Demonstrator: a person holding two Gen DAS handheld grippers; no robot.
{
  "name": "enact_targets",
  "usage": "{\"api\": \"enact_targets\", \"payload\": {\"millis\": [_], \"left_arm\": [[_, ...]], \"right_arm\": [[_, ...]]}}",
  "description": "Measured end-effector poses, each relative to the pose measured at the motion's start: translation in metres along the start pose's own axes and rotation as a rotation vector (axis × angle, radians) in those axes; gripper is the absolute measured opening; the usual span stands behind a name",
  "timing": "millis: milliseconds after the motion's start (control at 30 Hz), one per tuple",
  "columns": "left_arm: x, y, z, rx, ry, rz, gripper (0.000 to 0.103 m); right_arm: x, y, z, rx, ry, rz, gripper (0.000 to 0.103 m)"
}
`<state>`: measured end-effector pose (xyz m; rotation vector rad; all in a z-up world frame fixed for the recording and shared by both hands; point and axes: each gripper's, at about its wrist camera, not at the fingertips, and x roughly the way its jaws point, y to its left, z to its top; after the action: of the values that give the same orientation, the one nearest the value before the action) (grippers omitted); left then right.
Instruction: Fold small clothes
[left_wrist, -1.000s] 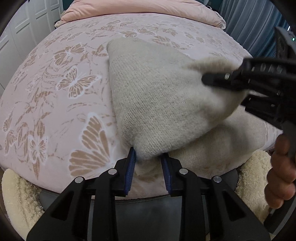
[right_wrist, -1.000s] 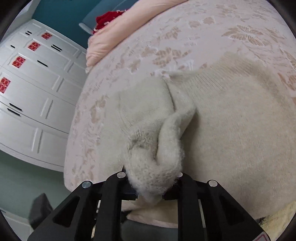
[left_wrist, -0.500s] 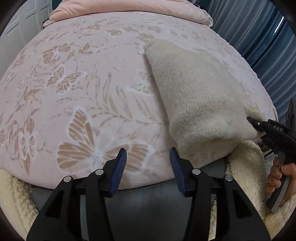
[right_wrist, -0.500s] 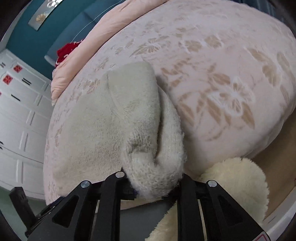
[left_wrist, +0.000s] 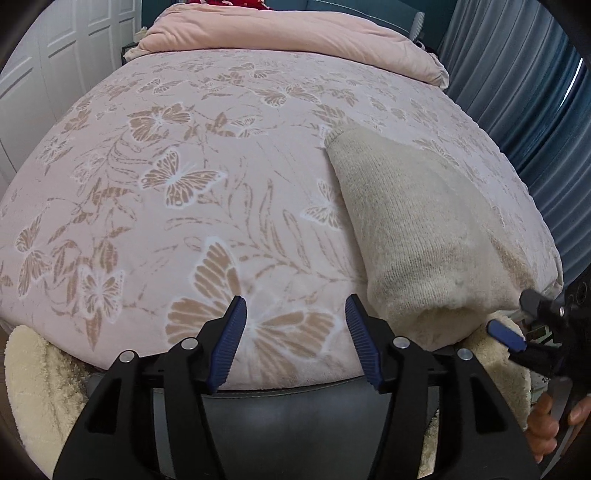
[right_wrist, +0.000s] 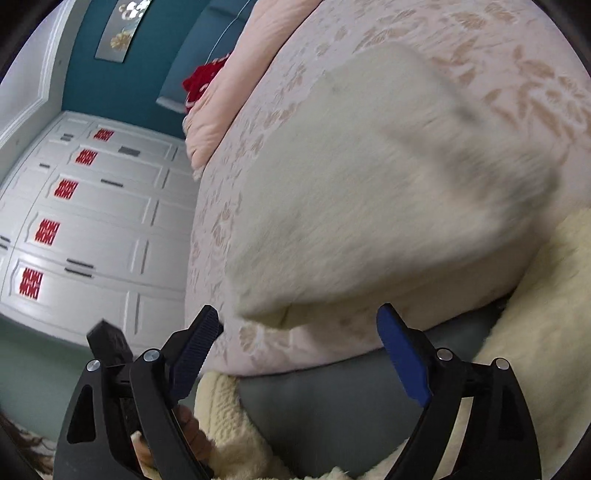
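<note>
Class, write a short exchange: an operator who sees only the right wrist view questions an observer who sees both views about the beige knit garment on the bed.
Operator: My picture is blurred. Does the left gripper hold the garment?
Observer: No. The left gripper is open, with only the butterfly bedspread between its fingers.
Operator: Where is the garment from it?
Observer: The beige knit garment lies folded to its right, near the bed's right corner.

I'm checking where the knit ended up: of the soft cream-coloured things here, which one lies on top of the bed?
The folded cream knit garment lies on the butterfly-print bedspread, at its near right corner. The fluffy cream fleece instead hangs below the bed's edge.
</note>
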<state>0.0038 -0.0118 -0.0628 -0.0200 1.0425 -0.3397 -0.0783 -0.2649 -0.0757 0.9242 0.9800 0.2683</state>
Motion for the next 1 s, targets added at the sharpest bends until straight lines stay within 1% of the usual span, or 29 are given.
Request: {"api": "enact_targets", "payload": {"millis": [67, 100, 133, 200, 233, 267, 300, 333, 367, 400, 433, 467, 500, 533, 567, 600, 633, 667, 700, 733, 767, 800, 867, 900, 933, 967, 1000], "left_arm": [[-0.004, 0.004, 0.002, -0.009, -0.012, 0.013, 0.055], [-0.005, 0.006, 0.002, -0.017, -0.016, 0.011, 0.055], [-0.007, 0.009, 0.003, -0.026, -0.021, 0.012, 0.055], [-0.012, 0.012, 0.002, -0.034, -0.032, 0.014, 0.055], [-0.015, 0.014, 0.002, -0.036, -0.04, 0.017, 0.055], [-0.018, 0.016, 0.003, -0.039, -0.049, 0.019, 0.055], [-0.021, 0.019, 0.002, -0.045, -0.058, 0.022, 0.057], [-0.024, 0.022, 0.002, -0.055, -0.067, 0.026, 0.058], [-0.027, 0.024, 0.002, -0.068, -0.076, 0.031, 0.059], [-0.029, 0.028, 0.003, -0.08, -0.083, 0.031, 0.059], [-0.031, 0.031, 0.003, -0.09, -0.09, 0.031, 0.06], [-0.032, 0.033, 0.004, -0.097, -0.09, 0.035, 0.06], [-0.033, 0.035, 0.005, -0.103, -0.09, 0.035, 0.061], [-0.032, 0.035, 0.006, -0.106, -0.089, 0.031, 0.061], [-0.031, 0.035, 0.006, -0.106, -0.087, 0.036, 0.062], [-0.029, 0.033, 0.006, -0.104, -0.08, 0.042, 0.063], [-0.027, 0.032, 0.007, -0.098, -0.071, 0.045, 0.063], [-0.026, 0.031, 0.007, -0.09, -0.063, 0.048, 0.063], [-0.026, 0.03, 0.005, -0.084, -0.061, 0.052, 0.064], [-0.026, 0.029, 0.005, -0.078, -0.059, 0.054, 0.066], [-0.026, 0.028, 0.003, -0.076, -0.059, 0.056, 0.072], [-0.025, 0.028, 0.002, -0.076, -0.061, 0.059, 0.074], [-0.021, 0.026, 0.002, -0.072, -0.045, 0.057, 0.074], [-0.019, 0.026, 0.002, -0.07, -0.038, 0.058, 0.074], [-0.017, 0.025, 0.001, -0.067, -0.032, 0.059, 0.074], [-0.015, 0.023, 0.001, -0.061, -0.027, 0.059, 0.074], [-0.013, 0.021, 0.0, -0.054, -0.024, 0.059, 0.074]], "right_arm": [[0.026, 0.025, -0.004, -0.096, 0.03, -0.051, 0.087], [0.037, 0.037, -0.004, -0.141, 0.016, -0.103, 0.087], [0.042, 0.047, -0.004, -0.175, -0.023, -0.154, 0.087], [0.046, 0.062, -0.001, -0.209, -0.131, -0.209, 0.087], [0.049, 0.067, 0.002, -0.225, -0.157, -0.215, 0.087], [0.055, 0.071, 0.006, -0.245, -0.148, -0.202, 0.087], [0.063, 0.073, 0.009, -0.264, -0.116, -0.195, 0.075], [0.068, 0.075, 0.011, -0.27, -0.091, -0.196, 0.045], [0.067, 0.076, 0.011, -0.265, -0.076, -0.148, 0.03], [0.063, 0.075, 0.01, -0.254, -0.075, -0.069, 0.024], [0.06, 0.074, 0.007, -0.253, -0.075, -0.022, 0.02], [0.065, 0.075, 0.003, -0.275, -0.063, -0.024, 0.019], [0.076, 0.07, -0.001, -0.308, -0.025, -0.076, 0.019], [0.093, 0.06, -0.005, -0.32, 0.042, -0.15, 0.019], [0.103, 0.048, -0.008, -0.29, 0.097, -0.185, 0.019], [0.103, 0.04, -0.011, -0.237, 0.111, -0.163, 0.016], [0.095, 0.037, -0.012, -0.197, 0.1, -0.147, 0.023], [0.087, 0.04, -0.012, -0.187, 0.09, -0.163, 0.03], [0.077, 0.043, -0.011, -0.194, 0.083, -0.181, 0.043], [0.067, 0.046, -0.01, -0.207, 0.08, -0.193, 0.047], [0.054, 0.047, -0.009, -0.223, 0.081, -0.191, 0.048], [0.041, 0.047, -0.007, -0.234, 0.068, -0.199, 0.049], [0.006, 0.04, -0.002, -0.227, -0.017, -0.246, 0.053], [-0.012, 0.033, 0.004, -0.197, -0.072, -0.271, 0.054], [-0.029, 0.024, 0.01, -0.155, -0.136, -0.303, 0.059], [-0.043, 0.014, 0.017, -0.105, -0.195, -0.324, 0.06], [-0.051, 0.004, 0.024, -0.063, -0.231, -0.349, 0.066]]}}
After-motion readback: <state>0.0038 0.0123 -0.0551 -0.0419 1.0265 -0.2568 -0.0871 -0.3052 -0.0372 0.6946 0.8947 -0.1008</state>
